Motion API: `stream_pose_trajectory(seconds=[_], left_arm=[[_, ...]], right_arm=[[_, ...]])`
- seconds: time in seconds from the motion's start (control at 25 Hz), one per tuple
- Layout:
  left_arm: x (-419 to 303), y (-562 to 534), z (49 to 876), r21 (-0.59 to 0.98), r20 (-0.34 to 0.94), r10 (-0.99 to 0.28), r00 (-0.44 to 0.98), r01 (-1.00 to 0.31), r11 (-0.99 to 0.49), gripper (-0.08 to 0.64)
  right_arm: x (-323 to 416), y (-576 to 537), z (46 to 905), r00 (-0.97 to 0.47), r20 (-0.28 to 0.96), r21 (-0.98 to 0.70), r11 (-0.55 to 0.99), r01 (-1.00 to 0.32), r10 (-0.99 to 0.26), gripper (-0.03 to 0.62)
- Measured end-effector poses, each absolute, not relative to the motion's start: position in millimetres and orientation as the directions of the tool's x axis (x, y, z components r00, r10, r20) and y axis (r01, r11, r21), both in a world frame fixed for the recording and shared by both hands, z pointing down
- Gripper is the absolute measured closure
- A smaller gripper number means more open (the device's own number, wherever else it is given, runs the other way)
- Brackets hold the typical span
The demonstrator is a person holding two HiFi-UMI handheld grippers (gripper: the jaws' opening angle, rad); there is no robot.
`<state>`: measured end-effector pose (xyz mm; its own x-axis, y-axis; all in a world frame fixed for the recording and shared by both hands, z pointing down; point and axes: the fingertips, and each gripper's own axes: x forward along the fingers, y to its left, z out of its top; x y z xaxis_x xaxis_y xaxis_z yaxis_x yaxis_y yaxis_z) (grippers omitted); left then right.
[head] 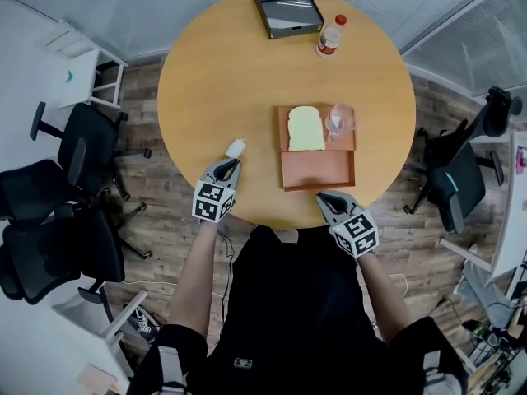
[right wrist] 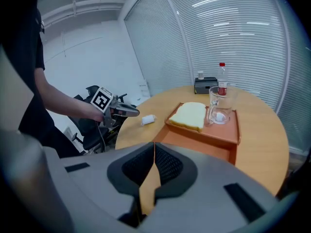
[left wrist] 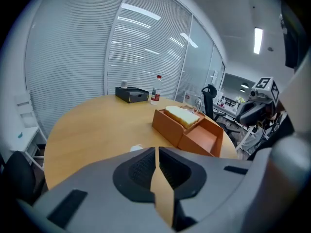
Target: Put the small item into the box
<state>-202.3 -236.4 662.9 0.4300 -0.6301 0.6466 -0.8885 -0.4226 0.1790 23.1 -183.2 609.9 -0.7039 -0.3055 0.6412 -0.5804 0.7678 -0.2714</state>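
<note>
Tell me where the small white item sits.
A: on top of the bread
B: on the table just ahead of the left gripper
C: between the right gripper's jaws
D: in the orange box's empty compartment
B: the small white item lies on the bare table just beyond the shut tips of the left gripper, outside the orange box.
</note>
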Motion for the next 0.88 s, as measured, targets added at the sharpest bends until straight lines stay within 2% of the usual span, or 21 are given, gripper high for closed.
stream_pose_trajectory(seconds=[0.08, 0.16, 0.32, 0.52, 0.68, 0.88], left_arm=[[-205.2, -241.5, 667.5, 0.172, 0.655, -0.626, 0.423, -0.89, -0.421, 0.542], [-208.6, -246.7, 673.6, 0.172, 0.666, -0.621, 0.415, -0.894, -0.413, 0.472], [-214.4, -256.9, 688.4, 0.134, 0.702, -0.604, 0.376, -0.904, -0.407, 0.388], [-221.6, -265.2, 713.7, 0.022, 0.789, -0.537, 0.298, -0.887, -0.461, 0.332], [-218.8, -274.6, 725.7, 0.038, 0.801, -0.519, 0.297, -0.892, -0.451, 0.272], [-213.2, -282.7, 732.2, 0.028, 0.813, -0.512, 0.276, -0.898, -0.439, 0.268]], right_arm=[[28.1, -182.1, 612.8, -0.698, 0.647, -0.272, 0.762, -0.588, -0.307, 0.587], [29.6, -184.4, 614.1, -0.696, 0.648, -0.275, 0.756, -0.594, -0.311, 0.586], [27.0, -191.0, 614.8, -0.698, 0.645, -0.279, 0.754, -0.595, -0.312, 0.587], [24.4, -195.4, 616.0, -0.694, 0.651, -0.273, 0.759, -0.591, -0.307, 0.586], [30.4, -195.9, 618.2, -0.684, 0.662, -0.268, 0.755, -0.599, -0.307, 0.587], [42.9, -194.5, 623.7, -0.667, 0.677, -0.275, 0.733, -0.622, -0.311, 0.587]])
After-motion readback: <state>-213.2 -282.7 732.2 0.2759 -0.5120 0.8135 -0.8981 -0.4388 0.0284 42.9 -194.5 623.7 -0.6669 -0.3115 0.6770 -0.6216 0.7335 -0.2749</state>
